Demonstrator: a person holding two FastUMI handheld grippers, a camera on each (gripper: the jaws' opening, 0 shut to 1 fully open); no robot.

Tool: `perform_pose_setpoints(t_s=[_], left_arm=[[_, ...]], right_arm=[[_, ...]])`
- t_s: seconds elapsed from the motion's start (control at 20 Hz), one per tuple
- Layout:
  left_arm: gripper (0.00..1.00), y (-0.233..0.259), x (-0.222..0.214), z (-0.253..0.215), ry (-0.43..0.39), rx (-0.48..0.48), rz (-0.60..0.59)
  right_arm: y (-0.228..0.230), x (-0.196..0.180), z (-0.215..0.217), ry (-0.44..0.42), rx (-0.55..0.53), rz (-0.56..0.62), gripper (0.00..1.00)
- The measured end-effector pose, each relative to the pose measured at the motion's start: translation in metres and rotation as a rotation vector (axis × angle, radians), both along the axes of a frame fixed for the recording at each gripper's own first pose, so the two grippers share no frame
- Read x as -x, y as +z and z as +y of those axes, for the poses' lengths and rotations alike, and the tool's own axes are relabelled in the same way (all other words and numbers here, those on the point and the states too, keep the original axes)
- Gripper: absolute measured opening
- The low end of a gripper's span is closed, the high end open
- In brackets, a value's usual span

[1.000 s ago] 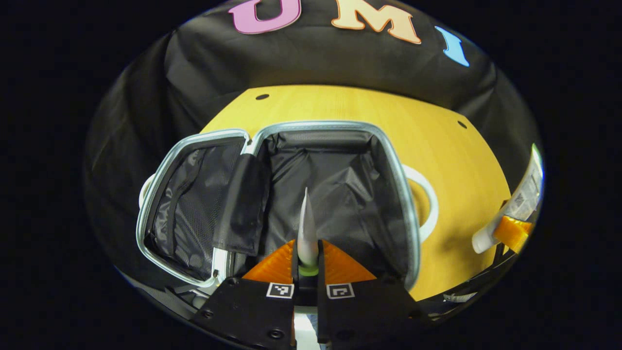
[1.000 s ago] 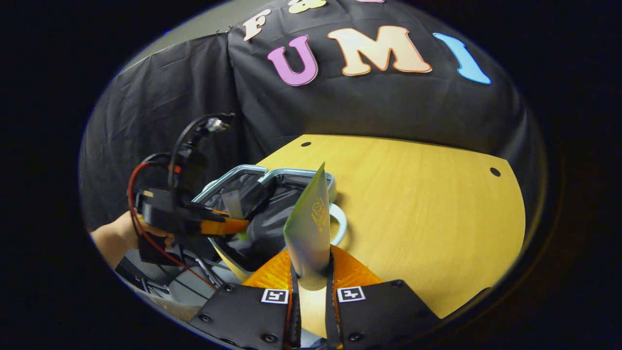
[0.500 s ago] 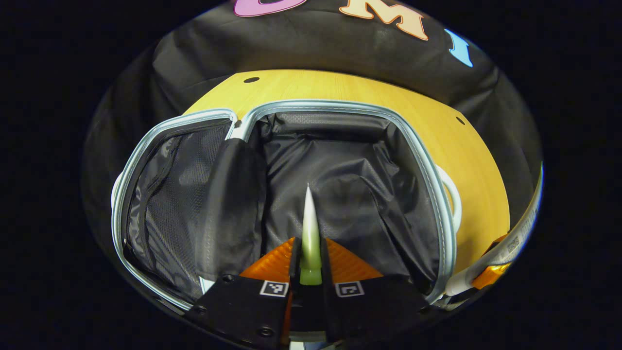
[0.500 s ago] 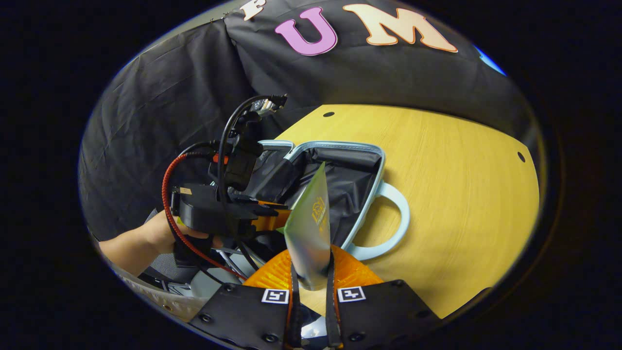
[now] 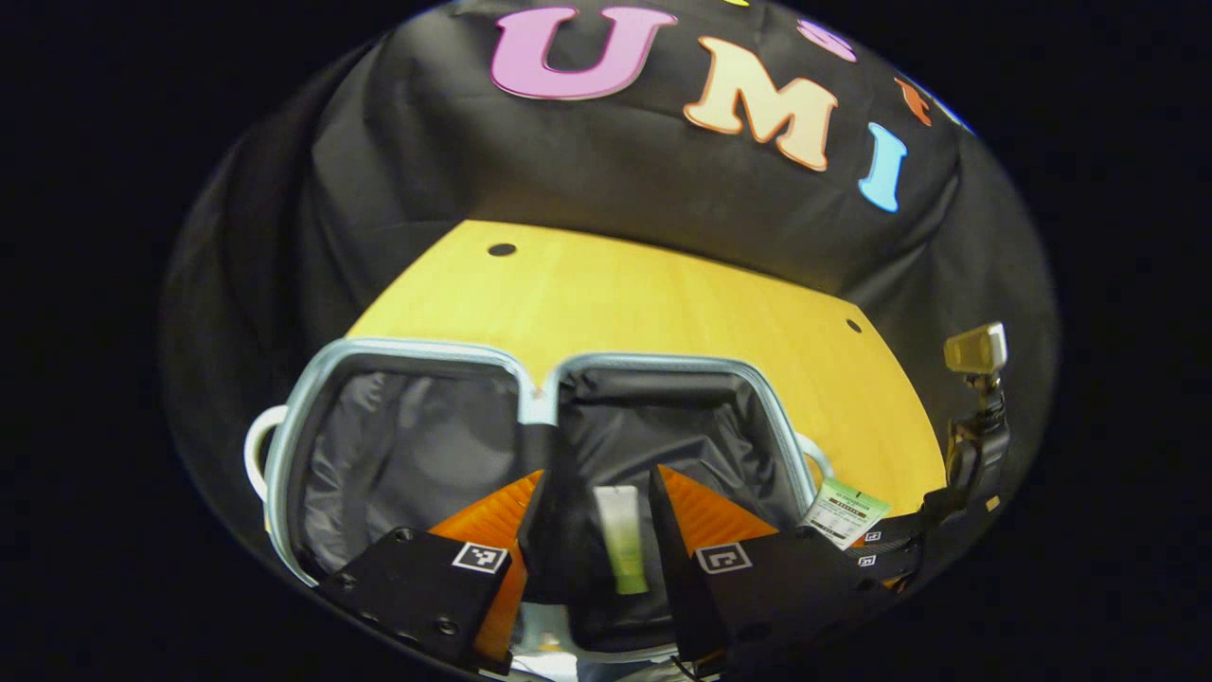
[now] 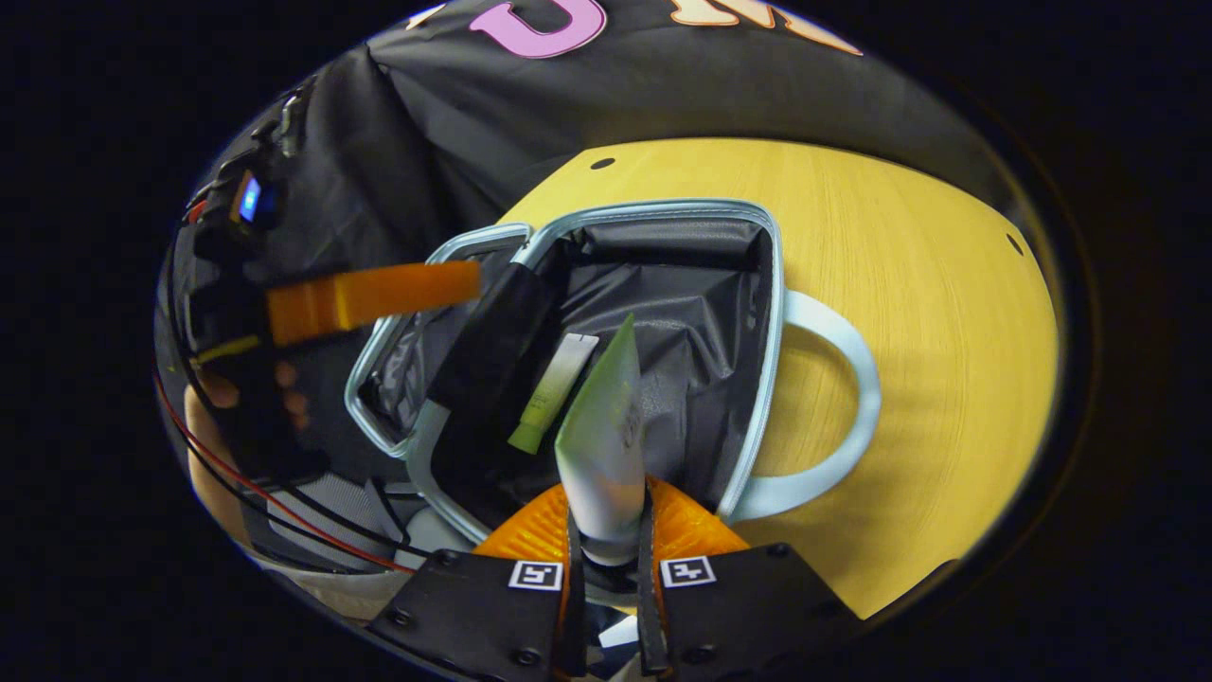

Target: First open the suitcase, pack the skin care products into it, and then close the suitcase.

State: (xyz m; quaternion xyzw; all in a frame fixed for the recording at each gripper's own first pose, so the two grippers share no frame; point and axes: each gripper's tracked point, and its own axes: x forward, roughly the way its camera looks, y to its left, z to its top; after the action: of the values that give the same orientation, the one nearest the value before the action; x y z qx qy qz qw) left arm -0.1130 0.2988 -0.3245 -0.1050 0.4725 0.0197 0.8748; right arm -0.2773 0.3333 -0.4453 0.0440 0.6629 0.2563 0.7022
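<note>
The suitcase lies open on the table, light-blue rim around black lining. A small green-and-white tube lies loose on the lining of the right half, between the spread fingers of my open left gripper. In the right gripper view the same tube rests inside the suitcase. My right gripper is shut on a larger pale green tube, held upright over the suitcase's near edge. The left gripper's finger hovers above the lid half, held by a hand.
The yellow wooden table stretches behind and right of the suitcase. A white loop handle sticks out from the case's right side. The right gripper's body and camera stand at the right edge of the left gripper view.
My left gripper has opened and let go of the small tube, which now lies in the suitcase, and has drawn back. The right gripper has moved over the suitcase with its tube.
</note>
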Motion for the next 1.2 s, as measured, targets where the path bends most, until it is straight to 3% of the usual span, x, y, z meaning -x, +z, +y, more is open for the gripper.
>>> perform_pose_setpoints(t_s=[0.2,0.3,0.4,0.45,0.6,0.8,1.0,1.05,1.2], left_arm=[[0.61,0.01,0.025,0.091,0.097,-0.065,0.018],[0.57,0.006,0.037,0.139,0.169,-0.087,0.028],[0.63,0.006,0.055,0.187,0.246,-0.115,0.036],[0.63,0.006,0.061,0.208,0.289,-0.127,0.035],[0.93,-0.01,0.076,0.258,0.381,-0.167,0.049],[0.94,-0.043,0.091,0.303,0.439,-0.198,0.106],[0.95,-0.08,0.099,0.314,0.452,-0.155,0.184],[0.94,-0.091,0.104,0.313,0.448,-0.133,0.216],[0.49,-0.099,0.099,0.3,0.46,-0.042,0.22]], right_arm=[[0.017,-0.024,-0.007,-0.05,0.046,-0.063,0.3],[0.022,-0.037,0.007,-0.076,0.014,-0.08,0.61],[0.022,-0.051,0.013,-0.086,0.029,-0.137,0.92],[0.028,-0.058,0.016,-0.089,0.024,-0.164,0.98],[0.046,-0.078,0.025,-0.123,-0.006,-0.256,0.98],[0.068,-0.098,0.023,-0.169,-0.021,-0.331,0.98],[0.079,-0.106,0.002,-0.195,0.016,-0.384,0.98],[0.08,-0.108,-0.005,-0.202,0.032,-0.395,0.98],[0.088,-0.117,-0.02,-0.238,0.053,-0.436,0.98]])
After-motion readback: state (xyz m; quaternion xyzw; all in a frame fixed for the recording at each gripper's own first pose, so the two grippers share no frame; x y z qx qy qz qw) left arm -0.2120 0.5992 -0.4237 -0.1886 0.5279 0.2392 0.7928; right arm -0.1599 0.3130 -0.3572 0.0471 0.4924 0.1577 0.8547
